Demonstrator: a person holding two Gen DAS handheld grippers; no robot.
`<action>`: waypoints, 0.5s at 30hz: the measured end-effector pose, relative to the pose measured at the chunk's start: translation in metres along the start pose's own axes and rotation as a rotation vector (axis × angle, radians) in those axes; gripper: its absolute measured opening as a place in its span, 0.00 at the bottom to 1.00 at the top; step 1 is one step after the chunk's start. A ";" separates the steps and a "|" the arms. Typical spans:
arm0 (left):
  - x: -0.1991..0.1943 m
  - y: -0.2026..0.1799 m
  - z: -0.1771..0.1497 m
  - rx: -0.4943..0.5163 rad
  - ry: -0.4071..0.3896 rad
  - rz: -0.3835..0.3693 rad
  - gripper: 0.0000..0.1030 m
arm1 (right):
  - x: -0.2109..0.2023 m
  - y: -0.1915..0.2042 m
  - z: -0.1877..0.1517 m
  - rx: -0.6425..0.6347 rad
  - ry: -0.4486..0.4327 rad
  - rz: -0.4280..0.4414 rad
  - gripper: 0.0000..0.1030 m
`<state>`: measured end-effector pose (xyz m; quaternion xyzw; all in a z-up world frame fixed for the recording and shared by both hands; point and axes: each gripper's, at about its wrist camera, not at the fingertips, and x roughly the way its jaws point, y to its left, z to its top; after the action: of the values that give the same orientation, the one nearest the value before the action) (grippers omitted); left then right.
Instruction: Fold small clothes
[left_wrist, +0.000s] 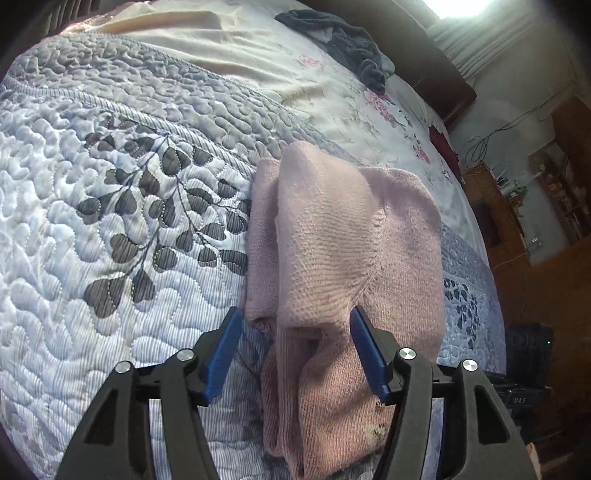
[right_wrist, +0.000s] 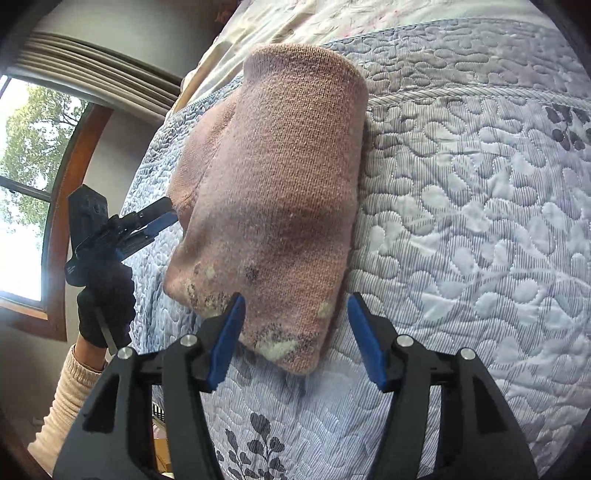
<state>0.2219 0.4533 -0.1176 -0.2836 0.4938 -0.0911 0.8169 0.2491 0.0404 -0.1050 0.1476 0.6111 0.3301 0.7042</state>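
Both claws hover low with jaws apart, left gripper (left_wrist: 295, 354) and right gripper (right_wrist: 295, 339) each facing the folded pink sweater (left_wrist: 343, 240) on the quilt (left_wrist: 110, 221).

The left gripper (left_wrist: 295, 350) points forward with its blue-padded fingers (left_wrist: 223, 354) spread wide apart, the right gripper (right_wrist: 295, 339) is likewise parted with nothing clamped between its fingers (right_wrist: 367, 339), and a black-gloved hand (right_wrist: 105, 302) in a cream sleeve (right_wrist: 68, 398) grips the left tool's handle.
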 end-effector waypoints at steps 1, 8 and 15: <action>0.009 0.009 0.005 -0.032 0.022 -0.044 0.59 | -0.001 -0.002 0.003 0.003 -0.002 0.000 0.57; 0.047 0.029 0.017 -0.119 0.104 -0.156 0.68 | 0.015 -0.003 0.023 0.016 -0.002 0.015 0.57; 0.058 0.021 0.015 -0.081 0.134 -0.193 0.75 | 0.027 -0.014 0.045 0.076 -0.031 0.108 0.75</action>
<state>0.2612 0.4516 -0.1681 -0.3556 0.5212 -0.1680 0.7574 0.2975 0.0559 -0.1244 0.2124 0.6033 0.3419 0.6885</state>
